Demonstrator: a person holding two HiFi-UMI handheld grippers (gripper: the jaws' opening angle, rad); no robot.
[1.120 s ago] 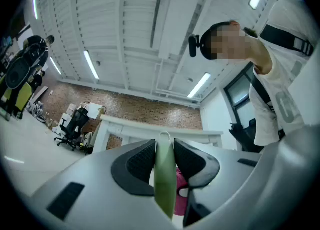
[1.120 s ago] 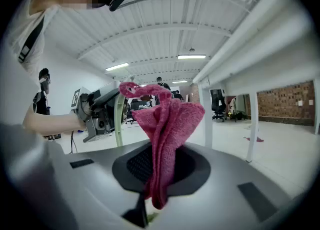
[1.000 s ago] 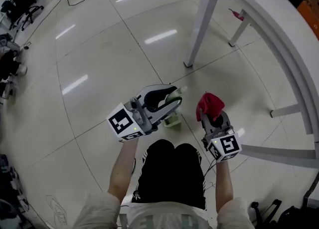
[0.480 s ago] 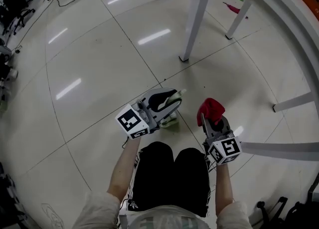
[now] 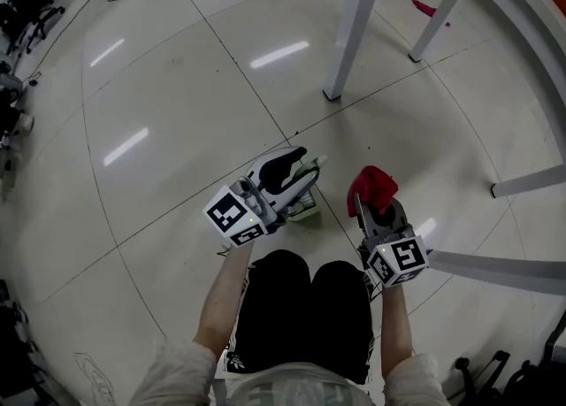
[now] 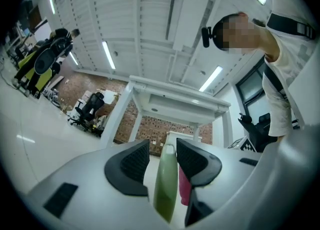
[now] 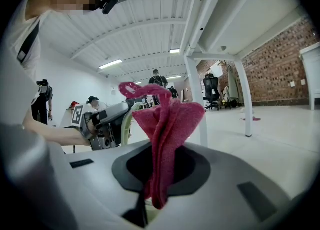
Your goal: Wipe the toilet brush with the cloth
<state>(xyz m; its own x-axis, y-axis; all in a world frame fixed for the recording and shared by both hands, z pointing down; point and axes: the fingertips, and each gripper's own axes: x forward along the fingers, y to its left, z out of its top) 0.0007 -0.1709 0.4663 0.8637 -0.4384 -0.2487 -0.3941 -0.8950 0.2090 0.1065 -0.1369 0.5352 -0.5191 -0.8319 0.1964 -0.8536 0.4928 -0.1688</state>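
the slim, pale green plastic toilet brush (image 6: 166, 184) stands upright between the two dark pads of the left gripper (image 6: 163, 150). its rounded handle tip reaches just past the fingertips. these jaws have just been opening with the handle between them. the handle seems to rest against the right-hand pad while a thin gap shows at the other, though the wide lens makes that hard to judge.

in the head view the left gripper (image 5: 303, 171) points away from the person, and the brush's green lower part (image 5: 305, 210) sits on the floor right beneath it.

off to that gripper's right, close but apart, the right gripper (image 5: 370, 209) has its jaws pressed together on a crumpled deep pink terry cloth (image 5: 373, 185). in its own view the cloth (image 7: 167, 124) rises out of the right gripper (image 7: 160, 166) in upright folds, with a curl at the top. the other gripper and the green handle show beyond it to the left.

ahead of both grippers stands a white metal table leg (image 5: 354, 24) on the glossy white tiled floor (image 5: 177, 86). behind them are the person's knees in black shorts (image 5: 305, 307).
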